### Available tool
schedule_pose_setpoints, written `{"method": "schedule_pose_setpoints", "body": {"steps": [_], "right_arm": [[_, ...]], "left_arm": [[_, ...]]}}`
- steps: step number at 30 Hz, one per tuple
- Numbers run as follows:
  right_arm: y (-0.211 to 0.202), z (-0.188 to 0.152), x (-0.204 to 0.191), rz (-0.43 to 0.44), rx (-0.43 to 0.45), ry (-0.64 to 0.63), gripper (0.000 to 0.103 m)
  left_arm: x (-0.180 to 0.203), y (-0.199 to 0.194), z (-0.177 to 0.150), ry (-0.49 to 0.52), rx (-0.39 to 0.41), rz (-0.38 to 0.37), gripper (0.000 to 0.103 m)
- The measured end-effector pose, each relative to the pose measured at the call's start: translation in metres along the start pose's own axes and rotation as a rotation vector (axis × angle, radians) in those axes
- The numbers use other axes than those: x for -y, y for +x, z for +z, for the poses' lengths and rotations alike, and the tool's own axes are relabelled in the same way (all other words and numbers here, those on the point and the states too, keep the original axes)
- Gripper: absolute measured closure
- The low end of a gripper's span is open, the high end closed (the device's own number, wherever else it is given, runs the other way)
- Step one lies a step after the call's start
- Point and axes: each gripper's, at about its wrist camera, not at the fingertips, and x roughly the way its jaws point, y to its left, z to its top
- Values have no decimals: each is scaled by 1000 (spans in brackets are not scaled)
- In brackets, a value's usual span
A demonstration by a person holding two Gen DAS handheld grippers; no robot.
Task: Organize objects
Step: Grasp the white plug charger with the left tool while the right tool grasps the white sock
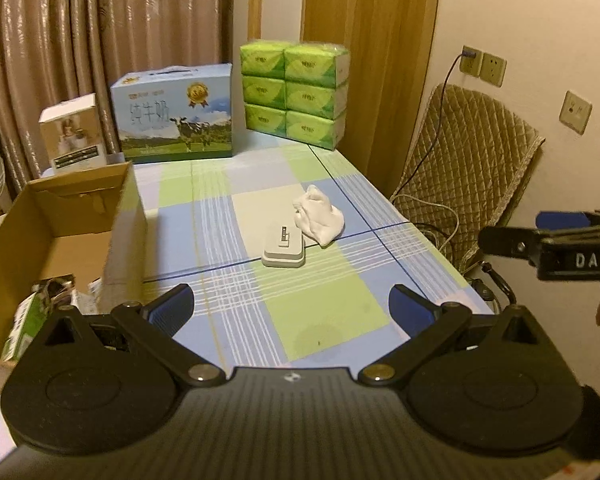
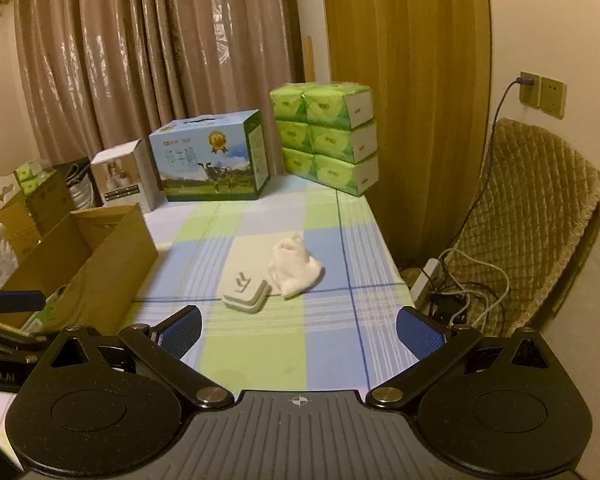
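A small white-grey case (image 1: 283, 249) lies on the checked tablecloth (image 1: 324, 312), with a crumpled white cloth (image 1: 319, 214) touching its far right side. Both also show in the right wrist view, the case (image 2: 245, 291) and the cloth (image 2: 295, 267). An open cardboard box (image 1: 60, 220) stands at the left, holding a few small items; it shows in the right wrist view too (image 2: 100, 256). My left gripper (image 1: 291, 306) is open and empty, hovering near the table's front. My right gripper (image 2: 300, 330) is open and empty, also short of the case.
A blue milk carton (image 1: 176, 114), a small white box (image 1: 74, 132) and stacked green tissue packs (image 1: 294, 92) line the far edge. A quilted chair (image 1: 468, 168) with cables stands right of the table. Curtains hang behind.
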Motion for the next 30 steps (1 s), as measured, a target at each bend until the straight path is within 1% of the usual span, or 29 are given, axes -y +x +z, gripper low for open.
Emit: {"method": "schedule_pose_setpoints", "body": {"steps": [4,5,10,11,13,15,18,20,22,24,28,30], "right_arm": [[42,8,12,12,-8,-14,2],[53,8,15,16,-12,-15,2],[109,9,24,26,-26,-43,3],[120,9,24,21,-28,-56,4],[140,8,25,33,-26,-79,12],[156,8,27,48,-22,-92,13],[183,6,32,59,-11,-97,16],[200,4,37,56,-9,-91,20],[218,0,43,52,-16,-83,26],[232,-2,49,53,-27,-76,29],[252,-5,60,67,-42,-78,30],[260,-4,65,68,-40,-71,30]], "left_arm": [[-4,42,5,-19,-7,-18,1],[-6,55,5,-26,-21,-19,1],[-9,112,4,-18,-62,6,2],[-9,123,4,-26,-65,13,2],[-10,144,4,-37,-71,16,4],[-10,165,4,-36,-76,16,9],[-9,195,3,-22,-79,16,11],[-10,213,2,-18,-85,11,11],[-12,231,2,-24,-87,12,12],[-14,246,2,-16,-89,7,16],[-10,271,4,37,-87,-8,21],[-8,282,6,56,-84,-13,26]]}}
